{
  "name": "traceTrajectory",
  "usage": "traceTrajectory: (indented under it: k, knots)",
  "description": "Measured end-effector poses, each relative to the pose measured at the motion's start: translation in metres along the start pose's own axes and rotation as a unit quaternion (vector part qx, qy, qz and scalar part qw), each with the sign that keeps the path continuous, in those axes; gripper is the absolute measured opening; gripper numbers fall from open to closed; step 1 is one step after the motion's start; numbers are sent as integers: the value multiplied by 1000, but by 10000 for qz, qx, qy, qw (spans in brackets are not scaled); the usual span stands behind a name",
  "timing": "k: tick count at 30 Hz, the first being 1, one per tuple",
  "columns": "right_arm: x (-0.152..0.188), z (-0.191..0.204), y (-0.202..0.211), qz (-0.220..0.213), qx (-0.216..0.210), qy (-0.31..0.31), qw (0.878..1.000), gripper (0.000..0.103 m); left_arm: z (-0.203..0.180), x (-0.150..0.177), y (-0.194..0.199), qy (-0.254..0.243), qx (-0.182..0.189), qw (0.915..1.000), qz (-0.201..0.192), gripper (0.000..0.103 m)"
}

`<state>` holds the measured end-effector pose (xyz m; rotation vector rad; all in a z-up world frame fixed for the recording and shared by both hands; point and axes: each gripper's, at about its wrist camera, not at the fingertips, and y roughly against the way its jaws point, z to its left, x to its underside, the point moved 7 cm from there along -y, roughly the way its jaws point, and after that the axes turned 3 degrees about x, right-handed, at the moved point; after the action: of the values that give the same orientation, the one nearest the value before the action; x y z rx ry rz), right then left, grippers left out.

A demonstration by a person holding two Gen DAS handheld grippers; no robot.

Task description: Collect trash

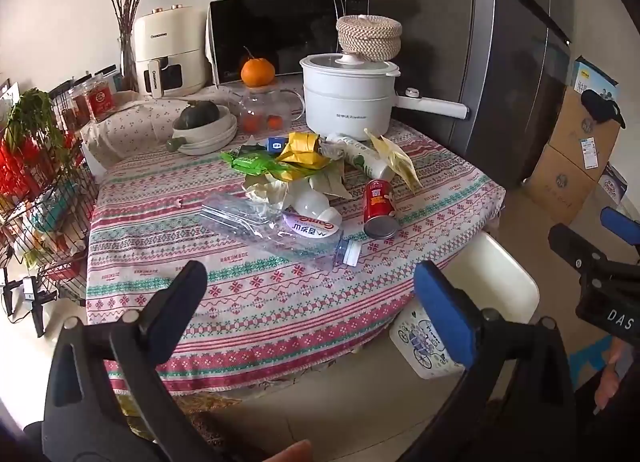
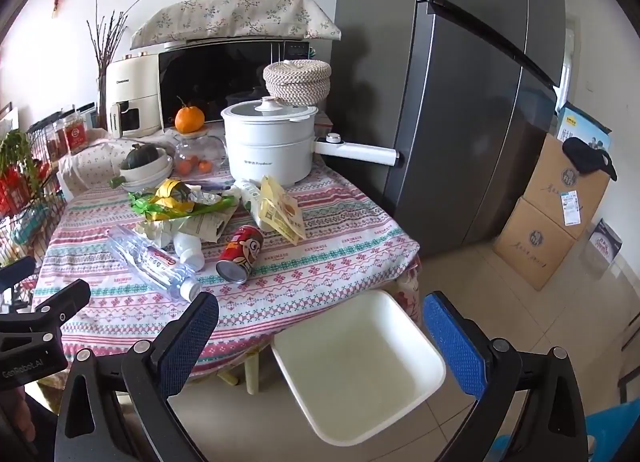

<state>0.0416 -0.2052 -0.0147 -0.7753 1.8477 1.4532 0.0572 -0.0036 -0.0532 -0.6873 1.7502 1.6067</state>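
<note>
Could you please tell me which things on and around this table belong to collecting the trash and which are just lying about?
Job:
crushed plastic bottle
red can
wrapper pile
yellow packet
white bin

Lying about:
white pot
orange
squash in bowl
microwave

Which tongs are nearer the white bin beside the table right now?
Right. The right tongs hover open directly above the white bin. The left tongs, also open, sit over the table's front edge, with the bin off to their right.
</note>
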Motion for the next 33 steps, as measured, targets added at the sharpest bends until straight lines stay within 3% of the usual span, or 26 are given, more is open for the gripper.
traceTrajectory:
  k: [33]
  knots:
    - [6,3,-4,54,-27,-10,10000,103,2,2,-3,86,35,9999,54,103]
